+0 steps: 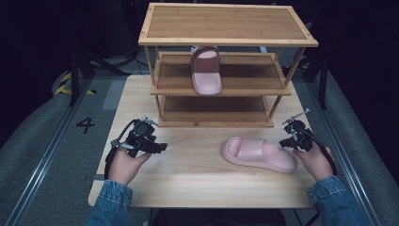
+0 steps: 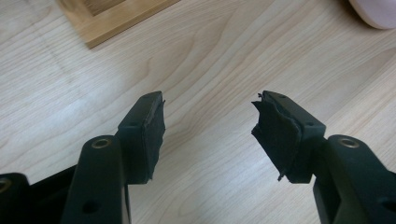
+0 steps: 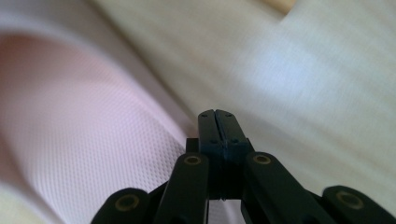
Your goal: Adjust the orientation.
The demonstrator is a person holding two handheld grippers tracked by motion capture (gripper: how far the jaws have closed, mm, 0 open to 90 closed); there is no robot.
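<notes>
A pink slipper (image 1: 259,154) lies on the wooden table (image 1: 188,179), right of centre. A second pink slipper (image 1: 206,69) rests on the middle shelf of the wooden rack (image 1: 226,28). My right gripper (image 1: 285,141) sits at the heel end of the table slipper with its jaws shut and nothing between them; in the right gripper view the tips (image 3: 217,116) are just beside the slipper's textured insole (image 3: 88,135). My left gripper (image 1: 162,147) rests on the table at the left with its jaws wide open and empty (image 2: 210,126).
The rack's bottom shelf (image 1: 214,110) stands just behind both grippers; its corner (image 2: 116,21) shows in the left gripper view. The slipper's toe (image 2: 376,11) peeks in at that view's top right. Grey floor and rails flank the table.
</notes>
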